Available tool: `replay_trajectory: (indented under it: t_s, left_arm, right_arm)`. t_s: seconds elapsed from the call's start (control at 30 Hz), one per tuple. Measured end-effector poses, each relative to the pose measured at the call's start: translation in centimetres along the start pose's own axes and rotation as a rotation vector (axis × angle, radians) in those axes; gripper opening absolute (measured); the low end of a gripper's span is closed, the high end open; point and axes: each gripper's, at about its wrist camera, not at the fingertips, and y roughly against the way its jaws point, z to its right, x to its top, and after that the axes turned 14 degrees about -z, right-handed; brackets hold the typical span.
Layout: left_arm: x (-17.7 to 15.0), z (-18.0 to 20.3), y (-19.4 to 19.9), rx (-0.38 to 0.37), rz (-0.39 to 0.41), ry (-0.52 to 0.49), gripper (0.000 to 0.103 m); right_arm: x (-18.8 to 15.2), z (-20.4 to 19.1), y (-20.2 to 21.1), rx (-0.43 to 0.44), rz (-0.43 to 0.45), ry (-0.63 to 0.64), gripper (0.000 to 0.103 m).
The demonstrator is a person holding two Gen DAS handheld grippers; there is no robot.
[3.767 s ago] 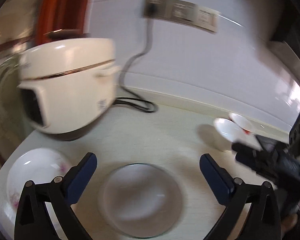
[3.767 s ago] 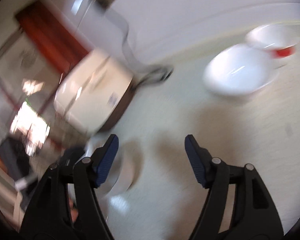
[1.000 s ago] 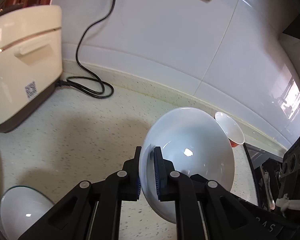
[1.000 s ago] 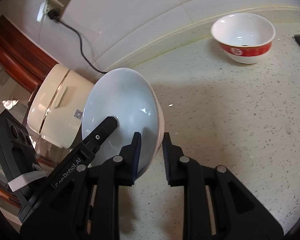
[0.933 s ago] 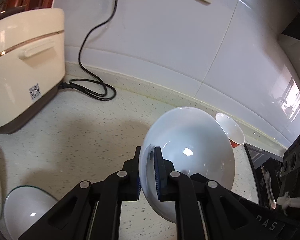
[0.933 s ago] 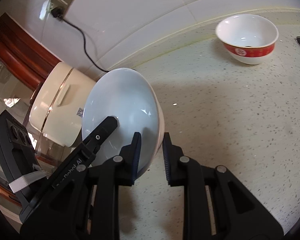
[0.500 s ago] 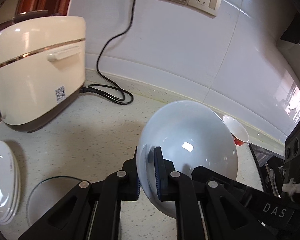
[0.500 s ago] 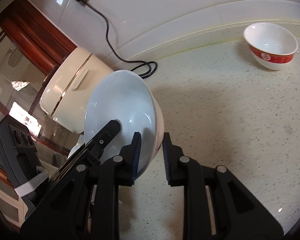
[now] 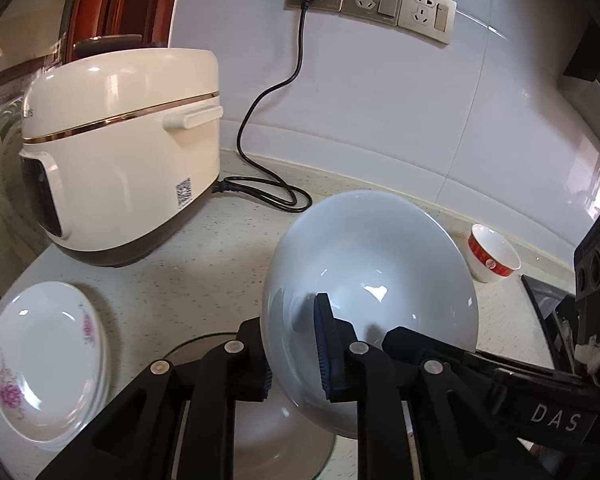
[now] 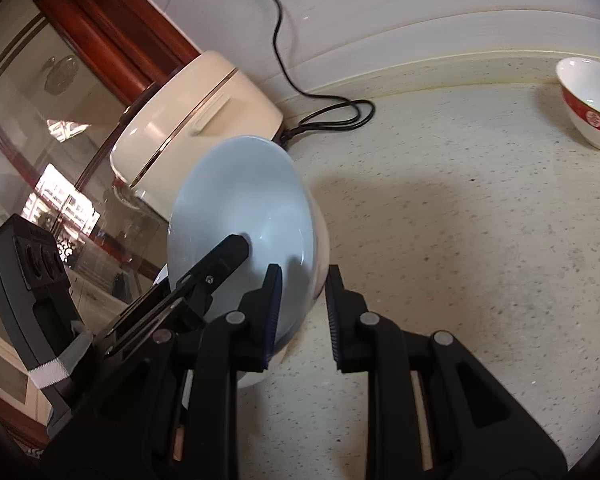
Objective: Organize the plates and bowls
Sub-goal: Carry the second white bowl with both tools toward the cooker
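Note:
A large white bowl (image 9: 372, 276) hangs tilted on edge between my two grippers, low over a clear glass dish (image 9: 204, 340) on the counter; whether they touch I cannot tell. My left gripper (image 9: 294, 344) straddles the bowl's near rim and its jaws are opening: the inner pad (image 9: 326, 352) stands off the bowl's wall. In the right wrist view the same bowl (image 10: 240, 200) has its rim pinched by my right gripper (image 10: 302, 300), one pad inside and one outside. A small red-banded bowl (image 9: 492, 252) stands far right near the wall.
A stack of white floral plates (image 9: 44, 364) lies at the counter's left front. A cream rice cooker (image 9: 120, 148) stands behind them, its black cord (image 9: 268, 196) looped along the wall. A black hob edge (image 9: 548, 296) lies at the right. A glass cabinet door (image 10: 60, 128) borders the left.
Both grippers have carried the white bowl left, toward the rice cooker, the plates and the glass dish. The left gripper's jaws have spread a little off the rim.

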Motion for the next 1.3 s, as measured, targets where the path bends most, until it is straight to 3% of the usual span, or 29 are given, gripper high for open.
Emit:
replay_trajectory:
  t_s: [0.8, 1.3]
  left_arm:
    - [-2.6, -3.0, 1.9, 0.059, -0.022, -0.010, 0.027]
    - [-3.9, -4.3, 2.2, 0.027, -0.105, -0.023, 0.028]
  right_arm:
    - [-1.6, -3.8, -2.0, 0.009, -0.046, 0.123, 0.026]
    - [-2.8, -5.8, -3.3, -0.102, -0.135, 0.219, 0.027]
